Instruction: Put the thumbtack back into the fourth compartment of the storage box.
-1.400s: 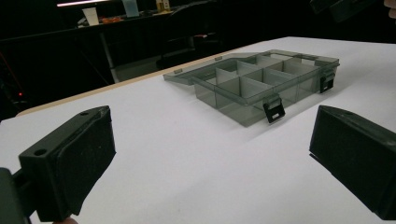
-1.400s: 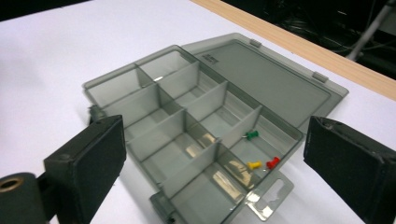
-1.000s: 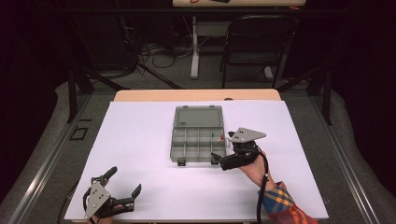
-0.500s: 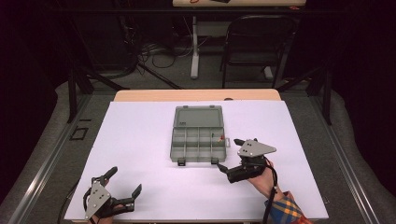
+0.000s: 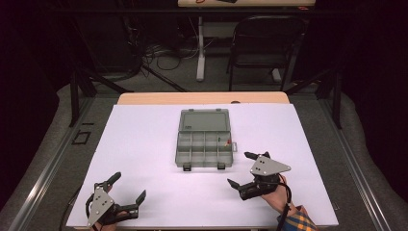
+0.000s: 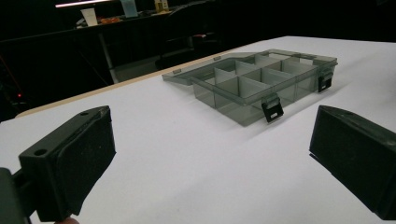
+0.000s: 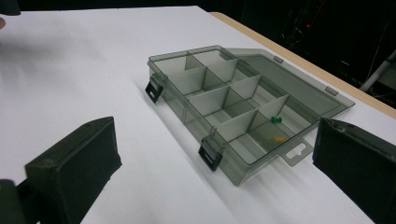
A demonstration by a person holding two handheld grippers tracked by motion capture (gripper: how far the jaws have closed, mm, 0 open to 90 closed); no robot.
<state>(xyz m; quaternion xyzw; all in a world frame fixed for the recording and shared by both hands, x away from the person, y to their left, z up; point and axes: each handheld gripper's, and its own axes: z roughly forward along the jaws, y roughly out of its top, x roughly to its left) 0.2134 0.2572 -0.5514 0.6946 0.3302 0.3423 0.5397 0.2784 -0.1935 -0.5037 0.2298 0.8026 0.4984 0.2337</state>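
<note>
Right gripper [image 5: 243, 171] pulled back from open organizer box [image 5: 204, 139] at table [image 5: 144, 134] centre, jaws wide and empty, left gripper [image 5: 127, 187] idle near edge, wide too; likely placement done.

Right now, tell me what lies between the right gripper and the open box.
Nothing: in the high view only bare white table separates the right gripper from the box. The right gripper view shows the same.
</note>
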